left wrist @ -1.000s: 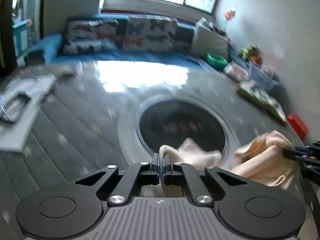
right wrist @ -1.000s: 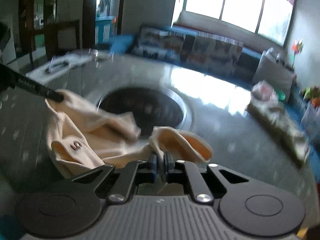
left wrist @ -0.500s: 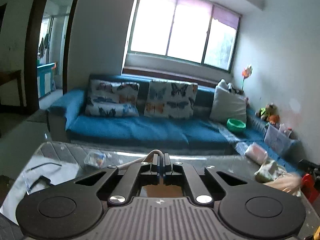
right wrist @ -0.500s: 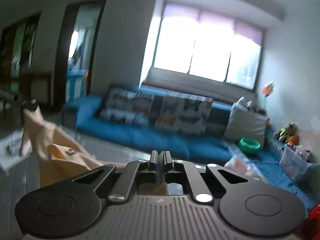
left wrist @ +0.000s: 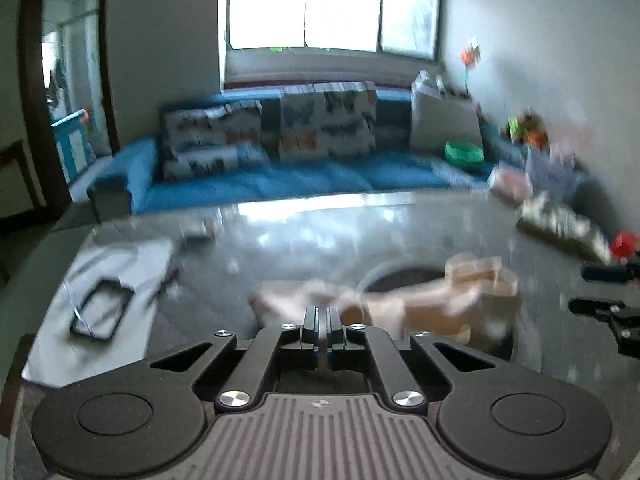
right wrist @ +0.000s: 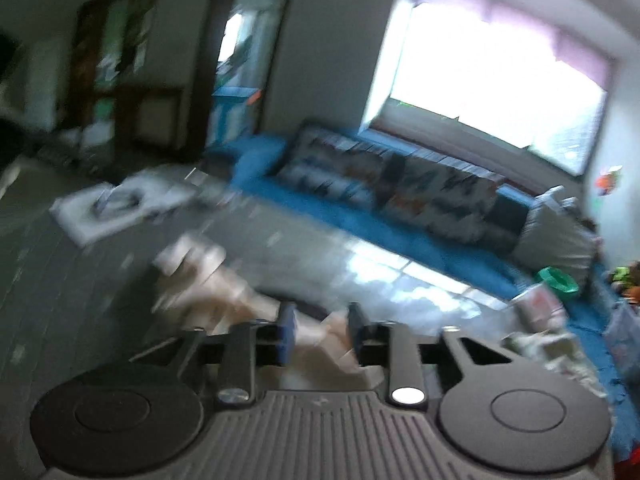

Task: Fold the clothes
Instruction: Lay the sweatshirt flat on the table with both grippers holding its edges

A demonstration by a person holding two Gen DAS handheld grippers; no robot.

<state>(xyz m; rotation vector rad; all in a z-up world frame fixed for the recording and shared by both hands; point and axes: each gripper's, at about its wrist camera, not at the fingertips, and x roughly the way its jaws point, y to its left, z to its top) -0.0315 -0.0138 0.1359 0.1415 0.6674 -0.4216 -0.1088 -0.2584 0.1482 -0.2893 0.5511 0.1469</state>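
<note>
Left wrist view: the left gripper (left wrist: 322,316) has its jaws pressed together; whether cloth is pinched between them cannot be told. The peach garment (left wrist: 436,306) lies blurred on the grey table (left wrist: 280,248), partly over its dark round inset (left wrist: 408,278). The right gripper (left wrist: 600,288) shows at the table's right edge.

Right wrist view: the right gripper (right wrist: 320,330) has jaws apart, with the garment (right wrist: 208,280) on the table (right wrist: 80,280) just beyond them.
</note>
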